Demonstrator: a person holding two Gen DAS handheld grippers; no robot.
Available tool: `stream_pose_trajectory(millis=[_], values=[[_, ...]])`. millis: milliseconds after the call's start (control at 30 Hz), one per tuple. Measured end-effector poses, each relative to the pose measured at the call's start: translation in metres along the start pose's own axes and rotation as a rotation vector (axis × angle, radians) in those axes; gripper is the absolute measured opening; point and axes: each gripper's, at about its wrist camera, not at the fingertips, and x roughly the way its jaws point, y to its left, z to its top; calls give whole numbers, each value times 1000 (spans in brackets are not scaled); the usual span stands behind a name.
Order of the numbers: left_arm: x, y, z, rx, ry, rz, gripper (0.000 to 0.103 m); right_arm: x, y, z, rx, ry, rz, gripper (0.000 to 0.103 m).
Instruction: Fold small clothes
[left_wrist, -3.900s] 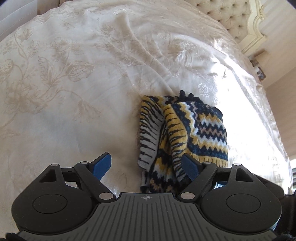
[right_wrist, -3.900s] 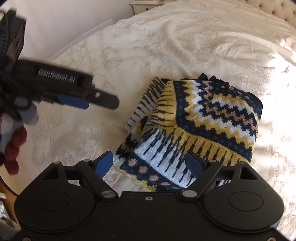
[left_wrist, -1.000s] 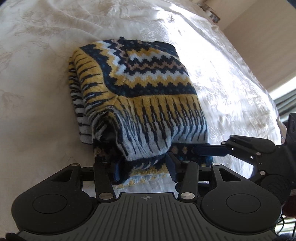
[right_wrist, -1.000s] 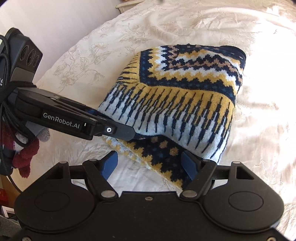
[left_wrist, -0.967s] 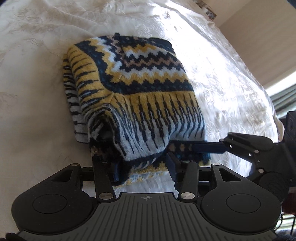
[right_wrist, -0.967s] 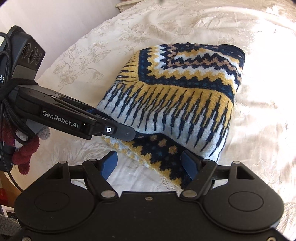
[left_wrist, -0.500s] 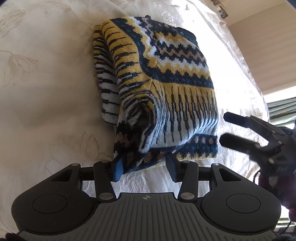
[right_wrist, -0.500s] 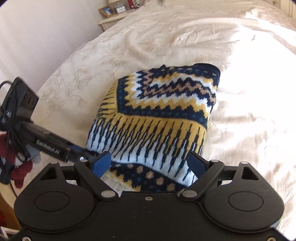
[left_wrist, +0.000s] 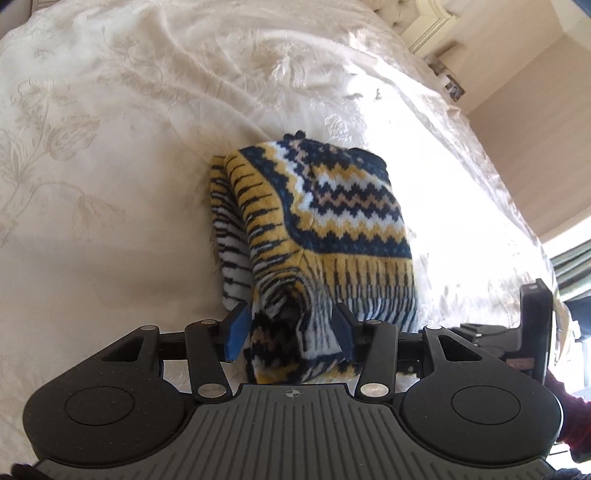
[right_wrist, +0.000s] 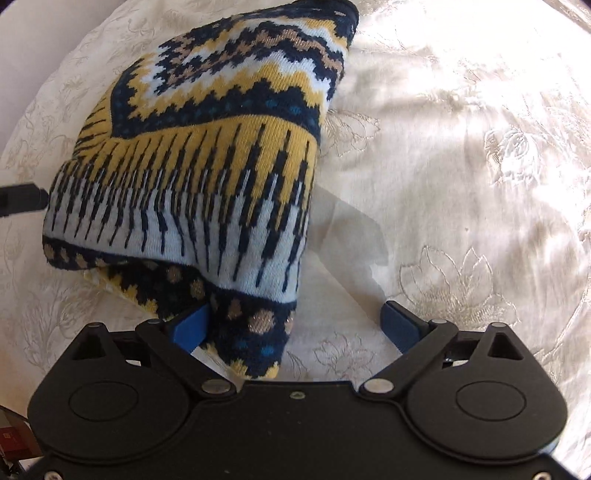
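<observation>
- Left gripper (left_wrist: 291, 328): fingers clamped on the near hem of the navy, yellow and white zigzag knit sweater (left_wrist: 325, 221).
- Right gripper (right_wrist: 295, 321): fingers spread wide, sweater corner against only the left pad (right_wrist: 190, 326).
- Sweater is folded and lies mid-bed on the cream floral bedspread (left_wrist: 110, 166).
- Advice: lay hem flush with the edges, release low, press flat.
</observation>
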Motion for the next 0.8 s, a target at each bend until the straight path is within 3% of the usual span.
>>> stream_pose_trajectory(millis=[100,200,400,533,700,800], values=[[4,-16,4,42,-44,-4,47,0,-4,-7,5,6,-1,98],[20,-32,4,116,-32,23,47,-2,-5,-10,11,4,2,98],[60,-21,-17,249,86,230,48,-2,-7,-10,11,12,8,98],[56,17,-21,88,93,224,62,1,-13,-13,-14,35,6,98],[42,29,-17,7,76,203,63,-3,-18,-21,-57,61,-8,98],[25,43,-20,-108,40,152,62,-16,-26,-21,-40,40,25,98]])
